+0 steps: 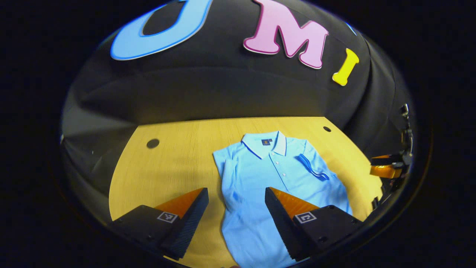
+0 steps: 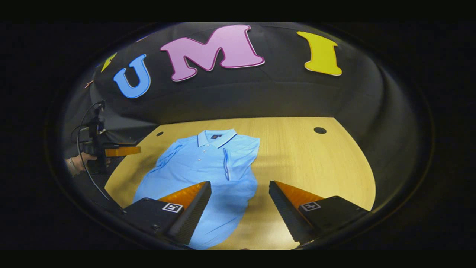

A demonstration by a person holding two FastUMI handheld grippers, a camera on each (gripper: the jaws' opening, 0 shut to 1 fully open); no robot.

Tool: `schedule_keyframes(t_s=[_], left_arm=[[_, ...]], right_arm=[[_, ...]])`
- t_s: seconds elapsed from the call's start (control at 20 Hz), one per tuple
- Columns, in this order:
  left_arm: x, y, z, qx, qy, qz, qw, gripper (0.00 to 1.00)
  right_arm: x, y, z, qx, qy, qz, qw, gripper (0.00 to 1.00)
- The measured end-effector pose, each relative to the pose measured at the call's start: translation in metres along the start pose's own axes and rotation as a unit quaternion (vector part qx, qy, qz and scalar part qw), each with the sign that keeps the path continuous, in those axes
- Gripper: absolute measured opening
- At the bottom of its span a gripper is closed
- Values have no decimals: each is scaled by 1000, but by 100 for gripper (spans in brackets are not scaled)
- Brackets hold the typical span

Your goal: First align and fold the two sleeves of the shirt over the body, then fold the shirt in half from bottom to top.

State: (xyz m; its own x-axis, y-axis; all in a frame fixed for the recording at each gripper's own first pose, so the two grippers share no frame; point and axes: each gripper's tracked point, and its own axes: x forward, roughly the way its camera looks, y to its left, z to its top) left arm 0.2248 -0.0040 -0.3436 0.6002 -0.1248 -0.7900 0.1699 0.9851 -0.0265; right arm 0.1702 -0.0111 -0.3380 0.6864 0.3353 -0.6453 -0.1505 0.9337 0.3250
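A light blue polo shirt lies flat on the wooden table, collar at the far end and hem toward me. Both sleeves lie folded in over the body; the one with the dark trim rests on the chest. My left gripper hovers open above the shirt's lower left edge, holding nothing. In the right gripper view the shirt sits left of centre, and my right gripper is open over its lower right edge, also holding nothing. The other gripper shows at the far left, held by a hand.
Bare table stretches to the right of the shirt, with round holes near the back corners. The black cloth wall stands behind the table's far edge. The right gripper shows at the right of the left gripper view.
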Motion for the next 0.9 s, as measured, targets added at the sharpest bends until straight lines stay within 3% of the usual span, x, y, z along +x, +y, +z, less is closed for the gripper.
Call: schedule_keyframes(t_s=[0.25, 0.45, 0.6, 0.7, 0.9], left_arm=[[-61, -10, -130, -30, 85, -28, 996, 97], [-82, -33, -221, -57, 161, -55, 984, 97], [-84, -44, -250, -89, 187, -72, 976, 92], [-79, -46, -260, -118, 198, -73, 970, 97], [-81, -47, -263, -117, 203, -73, 969, 96]], right_arm=[[-27, 28, -59, 22, 44, 14, 999, 98], [-48, 48, -115, 57, 85, 20, 995, 98], [-59, 51, -152, 91, 116, 18, 989, 98], [-63, 53, -173, 115, 137, 18, 984, 98], [-68, 49, -211, 128, 181, 0, 975, 98]])
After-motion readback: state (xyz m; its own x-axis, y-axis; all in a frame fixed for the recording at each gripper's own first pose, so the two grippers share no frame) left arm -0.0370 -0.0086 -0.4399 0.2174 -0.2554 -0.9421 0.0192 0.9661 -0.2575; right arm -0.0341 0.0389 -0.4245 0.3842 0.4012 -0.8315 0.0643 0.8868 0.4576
